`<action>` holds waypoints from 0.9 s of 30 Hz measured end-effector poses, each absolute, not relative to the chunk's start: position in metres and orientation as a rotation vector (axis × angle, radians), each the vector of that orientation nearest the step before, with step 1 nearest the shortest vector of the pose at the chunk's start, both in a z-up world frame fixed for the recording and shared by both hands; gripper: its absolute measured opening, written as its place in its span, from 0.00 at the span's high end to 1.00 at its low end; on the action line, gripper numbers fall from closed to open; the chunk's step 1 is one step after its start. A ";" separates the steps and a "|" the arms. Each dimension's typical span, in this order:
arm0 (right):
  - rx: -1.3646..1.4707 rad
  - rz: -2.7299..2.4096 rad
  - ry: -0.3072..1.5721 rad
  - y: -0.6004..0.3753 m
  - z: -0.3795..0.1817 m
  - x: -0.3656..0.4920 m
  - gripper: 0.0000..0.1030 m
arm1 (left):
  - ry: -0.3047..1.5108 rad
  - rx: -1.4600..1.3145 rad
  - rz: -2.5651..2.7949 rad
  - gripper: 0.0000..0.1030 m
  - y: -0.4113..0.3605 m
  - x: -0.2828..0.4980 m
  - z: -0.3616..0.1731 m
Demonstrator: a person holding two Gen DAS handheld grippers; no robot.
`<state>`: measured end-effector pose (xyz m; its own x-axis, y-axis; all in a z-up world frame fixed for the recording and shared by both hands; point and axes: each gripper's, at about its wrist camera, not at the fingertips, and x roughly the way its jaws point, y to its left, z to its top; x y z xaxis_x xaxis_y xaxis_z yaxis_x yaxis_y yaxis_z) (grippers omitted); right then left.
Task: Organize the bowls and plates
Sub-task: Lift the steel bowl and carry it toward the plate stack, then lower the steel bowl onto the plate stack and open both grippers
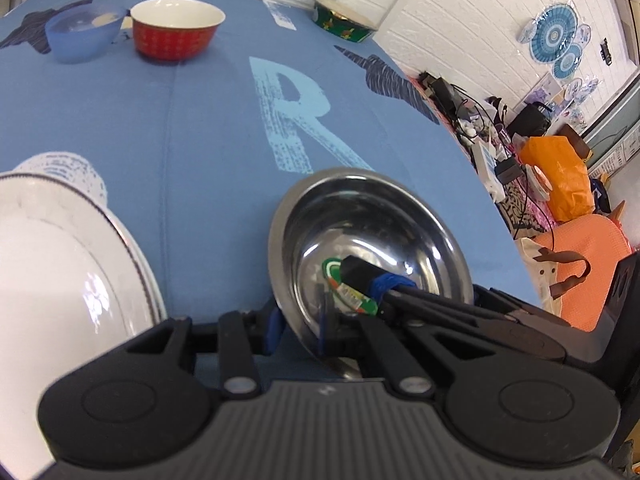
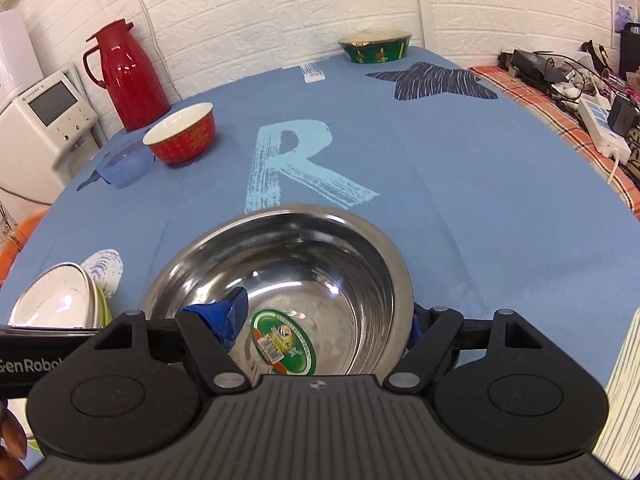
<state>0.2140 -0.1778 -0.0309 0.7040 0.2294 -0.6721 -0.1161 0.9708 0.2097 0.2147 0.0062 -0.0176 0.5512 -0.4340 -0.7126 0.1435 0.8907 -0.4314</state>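
Note:
A steel bowl (image 2: 288,264) with a green sticker inside sits on the blue cloth. My right gripper (image 2: 324,320) straddles its near rim, one blue-taped finger (image 2: 224,316) inside the bowl and the other outside at the right; it looks closed on the rim. In the left wrist view the same steel bowl (image 1: 360,232) is tilted, with a black blue-taped finger (image 1: 360,274) inside it. My left gripper (image 1: 316,308) sits at the bowl's near edge. A stack of white plates (image 1: 60,256) lies at the left, also in the right wrist view (image 2: 60,300).
A red bowl (image 2: 182,136) and a blue plastic bowl (image 2: 124,164) stand far left. A green patterned bowl (image 2: 376,48) is at the far edge. A red thermos (image 2: 124,76) stands at the back left. Cables and clutter (image 2: 580,92) lie right of the cloth.

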 end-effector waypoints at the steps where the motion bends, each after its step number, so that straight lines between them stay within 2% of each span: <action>1: 0.156 0.198 0.762 -0.176 -0.032 0.212 0.39 | 0.922 -0.331 -0.350 1.00 0.006 0.213 -0.017; 11: 0.197 0.222 0.756 -0.182 -0.027 0.207 0.38 | 0.886 -0.321 -0.335 1.00 0.012 0.209 -0.006; 27: 0.239 0.163 0.708 -0.198 -0.008 0.207 0.37 | 0.718 -0.425 -0.227 1.00 0.088 0.194 0.046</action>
